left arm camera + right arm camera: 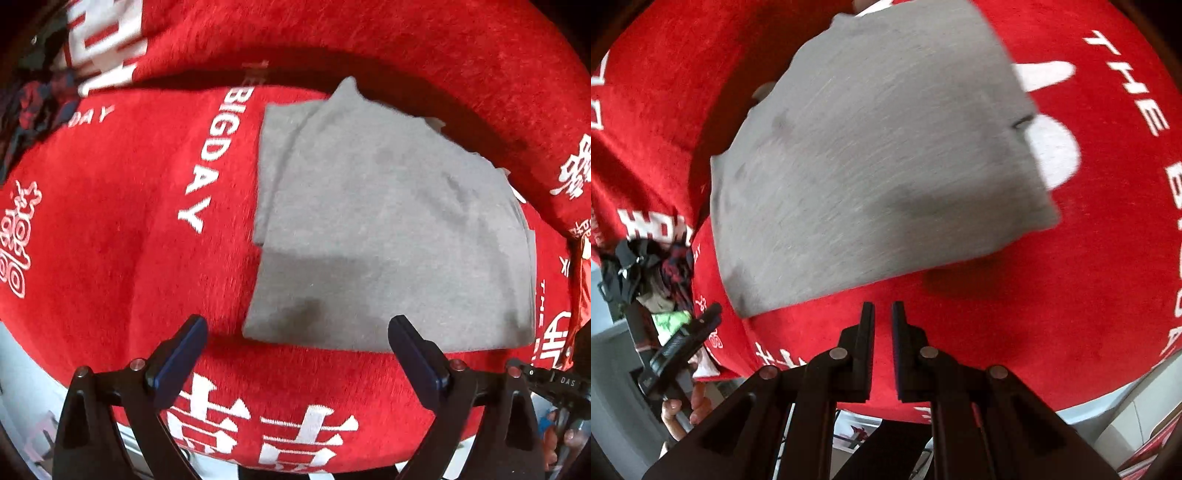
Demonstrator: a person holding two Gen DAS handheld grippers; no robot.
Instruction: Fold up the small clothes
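Grey garment (373, 229) — beyond both tongs

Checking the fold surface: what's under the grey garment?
The folded grey garment lies on a red blanket with white lettering. White print shows at its edge in the right wrist view; whatever print lies beneath it is covered.

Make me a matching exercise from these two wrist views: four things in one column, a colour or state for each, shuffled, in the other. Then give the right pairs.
Things:
1. left gripper
2. right gripper
3. folded garment
4. blanket

Descriptions:
A. red with white lettering
B. grey, lying flat
C. jaws wide apart, nothing between them
D. jaws nearly together, nothing between them

Pairs: 1-C, 2-D, 3-B, 4-A
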